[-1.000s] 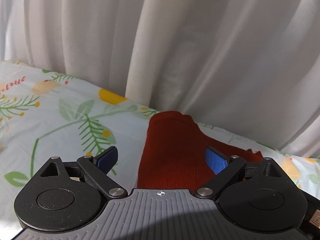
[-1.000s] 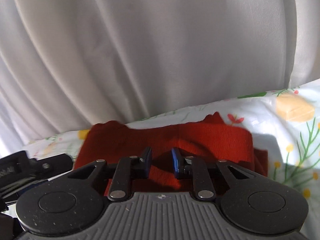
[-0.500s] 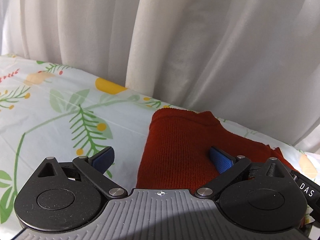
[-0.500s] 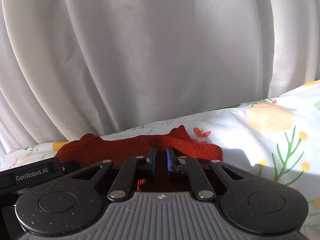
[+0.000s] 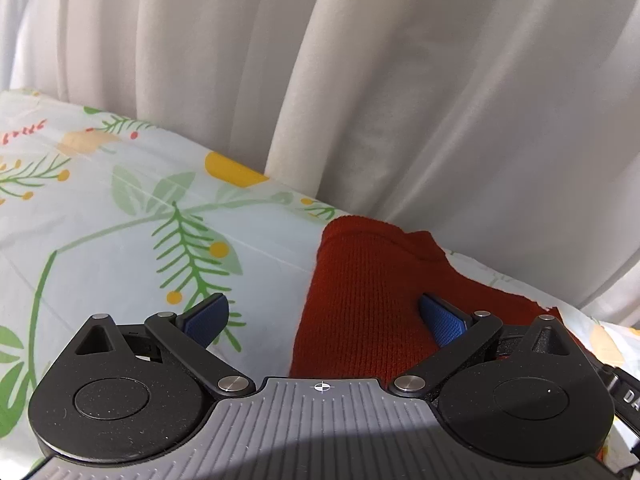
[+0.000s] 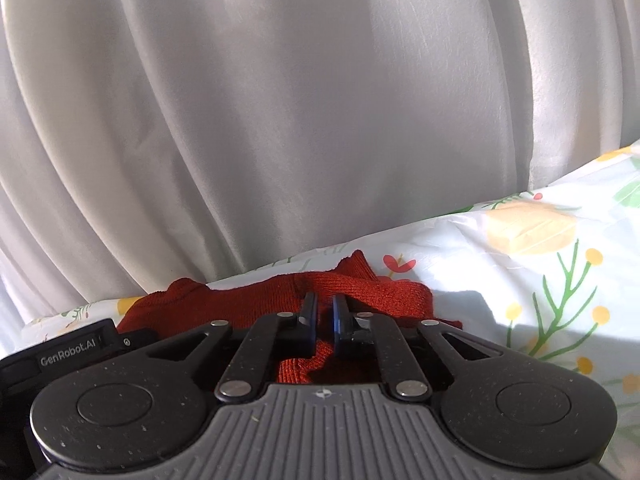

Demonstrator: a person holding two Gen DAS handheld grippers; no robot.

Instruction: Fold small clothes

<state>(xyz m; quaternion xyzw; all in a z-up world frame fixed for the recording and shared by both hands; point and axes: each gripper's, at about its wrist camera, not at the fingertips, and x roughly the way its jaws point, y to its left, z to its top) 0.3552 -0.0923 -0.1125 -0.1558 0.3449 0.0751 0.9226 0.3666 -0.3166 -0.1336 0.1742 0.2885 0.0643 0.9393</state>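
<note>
Two claws low over floral sheet (image 5: pixel 100 232), both pointing toward curtain. Left claw (image 5: pixel 324 316) spread wide, level; its left pad over bare sheet, right pad (image 5: pixel 442 320) over red knit garment (image 5: pixel 368 304); contact unclear. Right claw (image 6: pixel 323 314) nearly closed, narrow gap between pads, fold of red knit bunched between them; grip looks pinched, tilted slightly. Garment lies crumpled on sheet near far edge. Beyond, white curtain (image 6: pixel 320 120) hangs in folds.
</note>
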